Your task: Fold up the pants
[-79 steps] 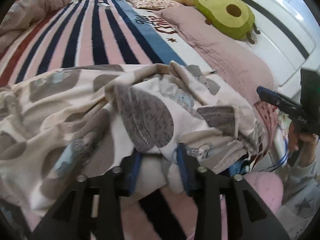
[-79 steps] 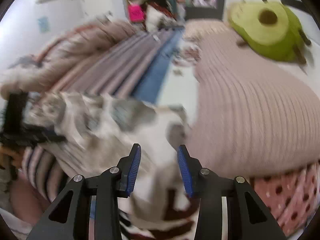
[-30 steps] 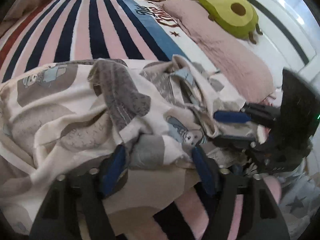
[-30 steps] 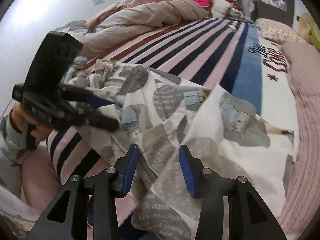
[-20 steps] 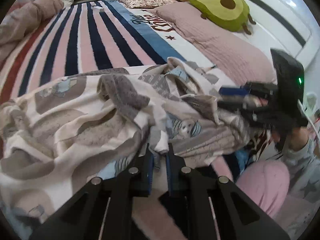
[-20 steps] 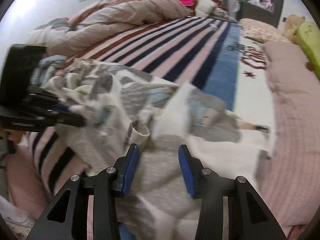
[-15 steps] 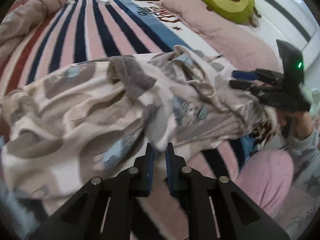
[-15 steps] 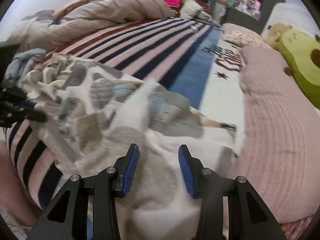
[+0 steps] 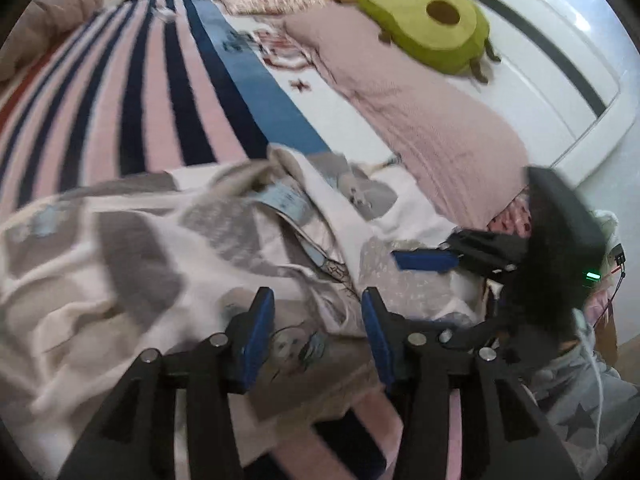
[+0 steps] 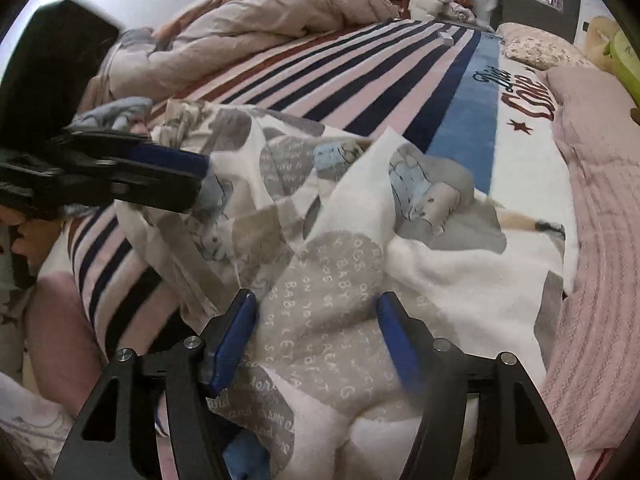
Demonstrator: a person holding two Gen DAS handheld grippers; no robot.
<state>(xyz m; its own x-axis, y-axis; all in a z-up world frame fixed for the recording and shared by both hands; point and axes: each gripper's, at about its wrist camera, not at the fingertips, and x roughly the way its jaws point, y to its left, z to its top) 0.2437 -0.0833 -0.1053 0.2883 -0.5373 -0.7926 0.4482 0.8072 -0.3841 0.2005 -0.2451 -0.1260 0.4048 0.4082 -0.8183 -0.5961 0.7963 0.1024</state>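
The pants [image 9: 132, 248] are cream with grey and blue patches and lie crumpled on the striped bed near its front edge; they also show in the right wrist view [image 10: 332, 240]. My left gripper [image 9: 316, 336] is open, its blue pads straddling a fold of the pants. My right gripper [image 10: 316, 328] is open wide over the grey lettered patch. Each gripper shows in the other's view: the right one [image 9: 424, 260] at the right, the left one [image 10: 168, 164] at the left, both over the cloth.
The bedspread [image 9: 120, 92] has pink and navy stripes. A pink blanket [image 9: 432, 120] and a green avocado plush [image 9: 424, 20] lie at the right by the white headboard. A bunched beige duvet [image 10: 256, 28] lies at the far left. The person's pink-clad knee [image 10: 60, 320] is at the bed edge.
My left gripper was shut on a fold of the pants and has opened, dropping it. My right gripper has opened wider and come down over the cloth. The pants have settled flatter.
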